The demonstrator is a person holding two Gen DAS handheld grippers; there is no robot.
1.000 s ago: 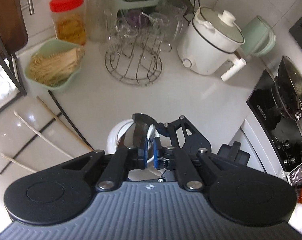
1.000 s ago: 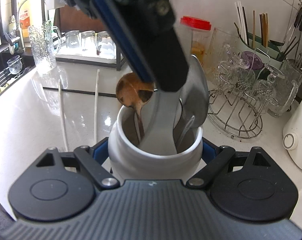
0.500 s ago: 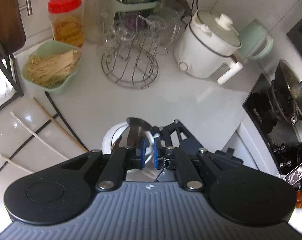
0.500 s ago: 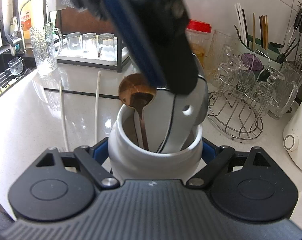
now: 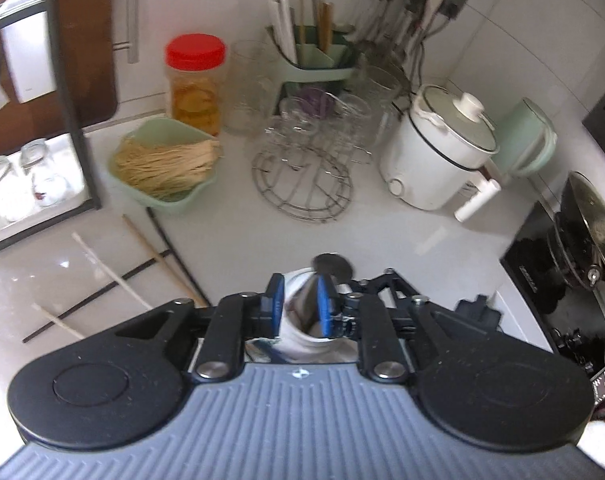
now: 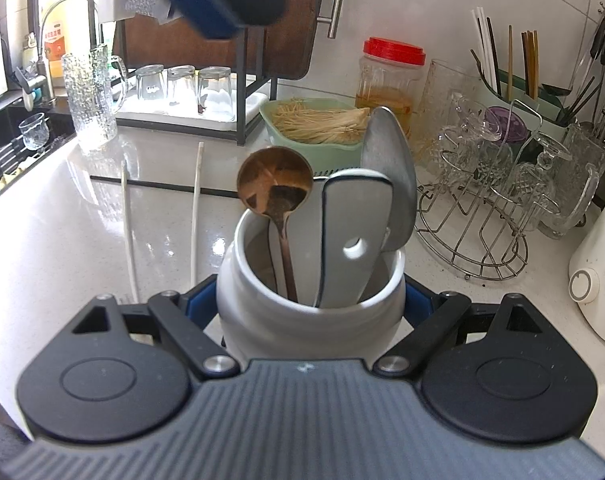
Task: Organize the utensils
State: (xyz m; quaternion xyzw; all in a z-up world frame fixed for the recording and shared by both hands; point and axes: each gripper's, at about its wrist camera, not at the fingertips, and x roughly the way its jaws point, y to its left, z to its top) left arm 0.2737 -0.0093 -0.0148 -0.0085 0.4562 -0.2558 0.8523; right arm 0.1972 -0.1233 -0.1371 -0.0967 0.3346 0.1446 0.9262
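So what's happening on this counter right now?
A person is sorting utensils into a white crock. The right tool clamps the crock's sides. The left tool, its jaws opening with nothing between them, is above the crock. A grey spatula stands inside with a brown spoon and a steel spoon. Chopsticks lie on the counter.

The left gripper (image 5: pixel 298 304) is letting go of the grey flat-handled utensil (image 6: pixel 352 240) and lifting away from the white ceramic jar (image 6: pixel 310 312); its jaws are opening, with nothing pressed between the blue pads. In the right wrist view it is now only filling the top edge, no longer covering the utensil, which is standing free in the jar beside the copper-coloured round spoon (image 6: pixel 276 184).
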